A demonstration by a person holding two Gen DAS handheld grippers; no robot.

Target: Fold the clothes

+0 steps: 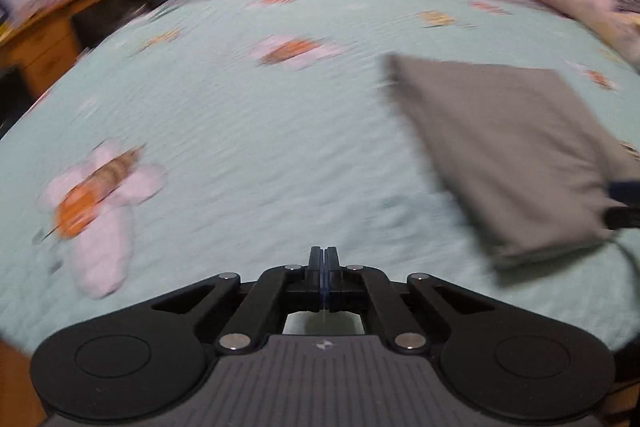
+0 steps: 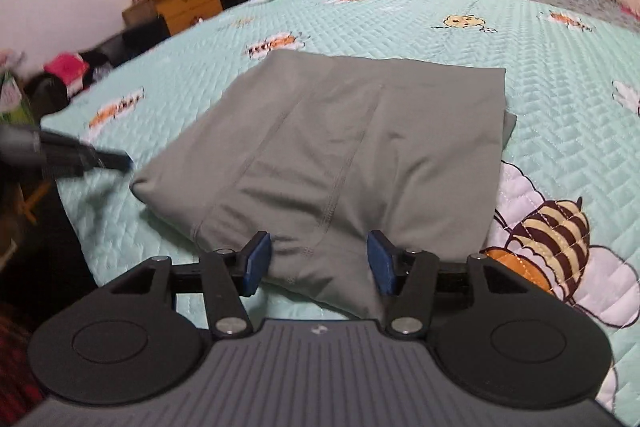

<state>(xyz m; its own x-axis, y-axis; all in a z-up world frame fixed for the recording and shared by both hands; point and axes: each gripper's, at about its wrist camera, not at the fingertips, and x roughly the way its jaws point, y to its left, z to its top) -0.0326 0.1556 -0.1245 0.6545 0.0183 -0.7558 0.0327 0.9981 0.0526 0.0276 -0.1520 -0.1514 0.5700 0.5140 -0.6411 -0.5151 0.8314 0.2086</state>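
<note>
On the mint quilted bed [image 2: 560, 75] I see the grey garment [image 2: 352, 147] lying as a flat folded rectangle, its long axis running straight away from my right tongs [image 2: 319, 259]. Those tongs stand spread wide, the garment's near edge between the pads, gripping nothing. My left tongs [image 1: 324, 259] are pressed together, empty, well left of the garment, so the right is nearer.
</note>
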